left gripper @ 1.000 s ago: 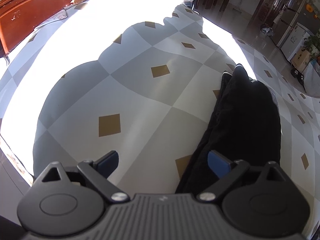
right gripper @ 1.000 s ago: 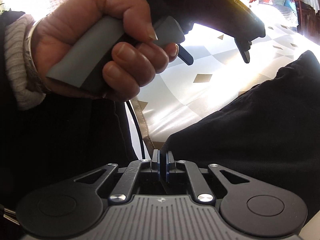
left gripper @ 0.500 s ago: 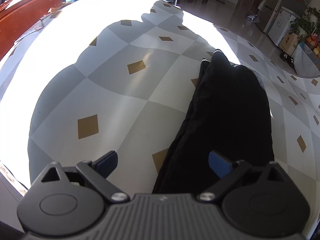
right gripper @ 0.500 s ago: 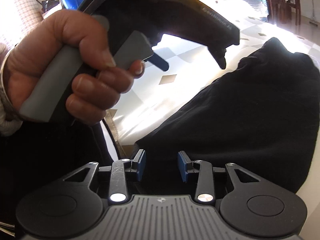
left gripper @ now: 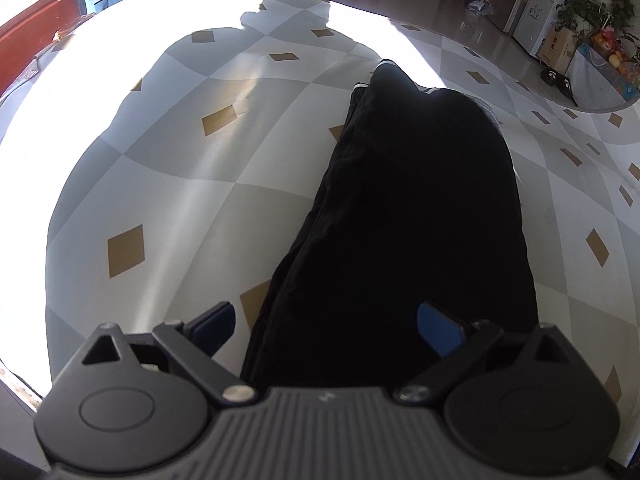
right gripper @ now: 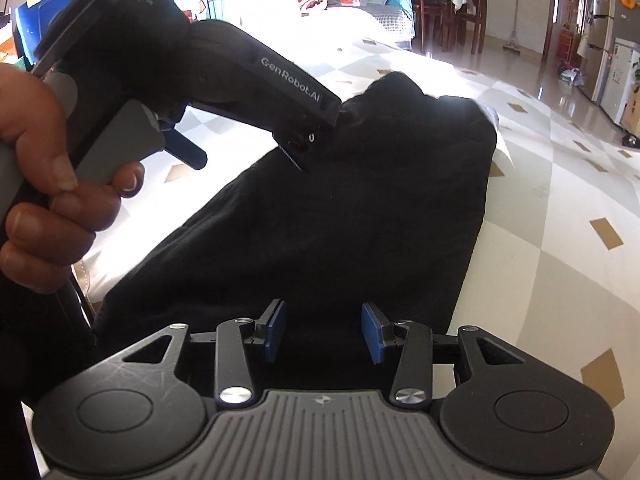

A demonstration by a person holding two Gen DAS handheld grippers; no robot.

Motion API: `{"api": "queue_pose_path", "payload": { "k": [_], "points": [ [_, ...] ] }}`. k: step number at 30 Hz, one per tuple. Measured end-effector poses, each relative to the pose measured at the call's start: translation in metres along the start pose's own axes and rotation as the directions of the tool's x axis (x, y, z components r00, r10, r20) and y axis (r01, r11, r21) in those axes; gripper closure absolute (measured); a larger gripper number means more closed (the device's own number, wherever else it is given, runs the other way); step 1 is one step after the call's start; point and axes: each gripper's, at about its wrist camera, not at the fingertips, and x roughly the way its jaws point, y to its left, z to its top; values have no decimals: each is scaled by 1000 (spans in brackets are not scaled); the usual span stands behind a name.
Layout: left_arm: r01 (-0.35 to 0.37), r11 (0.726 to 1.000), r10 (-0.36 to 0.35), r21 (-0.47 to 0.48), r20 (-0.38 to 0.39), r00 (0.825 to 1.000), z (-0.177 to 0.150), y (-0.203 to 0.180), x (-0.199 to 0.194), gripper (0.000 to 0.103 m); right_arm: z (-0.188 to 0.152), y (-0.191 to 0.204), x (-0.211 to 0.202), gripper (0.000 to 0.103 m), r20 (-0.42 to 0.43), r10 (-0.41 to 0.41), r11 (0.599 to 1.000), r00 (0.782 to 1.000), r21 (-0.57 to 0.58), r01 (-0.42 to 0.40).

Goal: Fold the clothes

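A black garment point(left gripper: 412, 208) lies folded in a long strip on the checked tablecloth point(left gripper: 172, 184), running away from me; it also fills the middle of the right wrist view point(right gripper: 340, 216). My left gripper point(left gripper: 326, 326) is open and empty, its fingers astride the garment's near left edge. My right gripper point(right gripper: 323, 332) is open and empty just above the garment's near end. The left gripper's body, held in a hand point(right gripper: 44, 200), shows at the left of the right wrist view, over the garment.
The table edge point(left gripper: 16, 384) runs close at the lower left. A wooden headboard point(left gripper: 36, 28) stands at the far left. Chairs point(right gripper: 448, 12), a fridge point(right gripper: 612, 76) and shiny floor lie beyond the table on the right.
My right gripper has let go of the garment's edge and opened, and has moved over the garment. My left gripper, still open, has shifted right over the garment's near edge.
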Motion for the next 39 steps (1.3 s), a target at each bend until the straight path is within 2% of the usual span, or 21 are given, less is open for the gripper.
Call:
{"api": "queue_pose_path", "payload": {
  "k": [4,7,14,23,39],
  "points": [
    [-1,999,2,43,-16,1000,-4,-14,6,5,-9,5,-20,55,-19,-6,999,1000,-36,5],
    [-13,998,15,64,-36,999,-7,-21,12,0,-12,4,-22,55,-29,2,1000,1000,-19,-3],
    [-38,995,45,94,-77,996,-14,-29,23,0,-18,-2,-17,54,-49,20,1000,999,-17,-21],
    [-48,994,55,97,-72,996,-18,-28,23,0,-20,1,-17,47,-93,20,999,995,-43,-25],
    [-63,994,69,87,-64,996,-23,-27,20,0,-22,2,-25,45,-151,30,999,988,-17,-33]
  ]
}}
